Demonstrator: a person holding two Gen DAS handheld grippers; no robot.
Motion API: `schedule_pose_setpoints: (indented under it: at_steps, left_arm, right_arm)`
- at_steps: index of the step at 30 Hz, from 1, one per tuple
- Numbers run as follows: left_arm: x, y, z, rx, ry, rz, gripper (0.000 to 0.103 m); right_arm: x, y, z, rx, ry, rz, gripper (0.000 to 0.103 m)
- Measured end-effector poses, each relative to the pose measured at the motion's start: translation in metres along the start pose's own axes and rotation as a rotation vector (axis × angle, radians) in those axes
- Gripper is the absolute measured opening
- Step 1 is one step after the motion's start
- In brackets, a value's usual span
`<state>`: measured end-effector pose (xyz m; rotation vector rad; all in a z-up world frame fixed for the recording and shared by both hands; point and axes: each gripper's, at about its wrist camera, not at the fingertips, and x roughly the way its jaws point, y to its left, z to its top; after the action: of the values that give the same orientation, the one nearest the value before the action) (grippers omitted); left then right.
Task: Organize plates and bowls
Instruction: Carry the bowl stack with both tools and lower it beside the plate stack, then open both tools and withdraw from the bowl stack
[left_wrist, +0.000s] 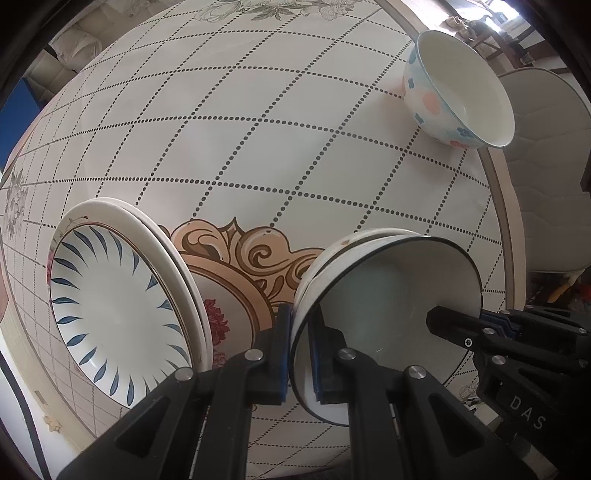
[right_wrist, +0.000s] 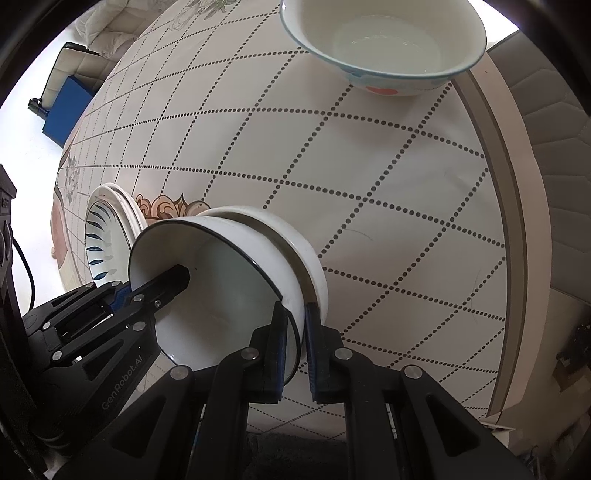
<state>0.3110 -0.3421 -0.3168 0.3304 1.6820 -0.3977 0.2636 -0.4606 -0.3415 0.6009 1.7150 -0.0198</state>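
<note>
A white bowl with a thin black rim (left_wrist: 388, 295) (right_wrist: 221, 295) sits tilted inside a plain white bowl (left_wrist: 332, 254) (right_wrist: 295, 236) on the round patterned table (left_wrist: 258, 129). My left gripper (left_wrist: 300, 354) (right_wrist: 136, 286) is shut on its rim, one pad inside and one outside. On the opposite side of the rim, my right gripper (right_wrist: 297, 339) (left_wrist: 476, 319) has its pads close against both faces of the wall. A stack of plates (left_wrist: 110, 306) (right_wrist: 101, 236), the top one with blue leaf strokes, lies just left of the bowls.
A flowered bowl (left_wrist: 461, 92) (right_wrist: 388, 40) stands alone near the table's far right edge. A padded grey chair (left_wrist: 546, 166) (right_wrist: 554, 147) is beyond that edge. A blue box (right_wrist: 66, 110) sits on the floor at far left.
</note>
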Motion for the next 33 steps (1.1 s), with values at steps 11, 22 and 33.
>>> schedule_pose_setpoints:
  at_steps: [11, 22, 33]
  left_arm:
    - [0.009, 0.013, -0.002, -0.039, 0.022, -0.023, 0.008]
    - [-0.009, 0.020, -0.009, -0.073, -0.003, -0.032, 0.010]
    - [-0.054, 0.011, -0.015, -0.021, -0.166, 0.052, 0.025]
  right_arm:
    - [-0.002, 0.005, 0.005, -0.010, 0.024, -0.029, 0.014]
    - [-0.009, 0.016, 0.003, -0.035, 0.020, -0.011, 0.055]
    - [-0.059, 0.021, -0.003, -0.158, -0.175, -0.104, 0.065]
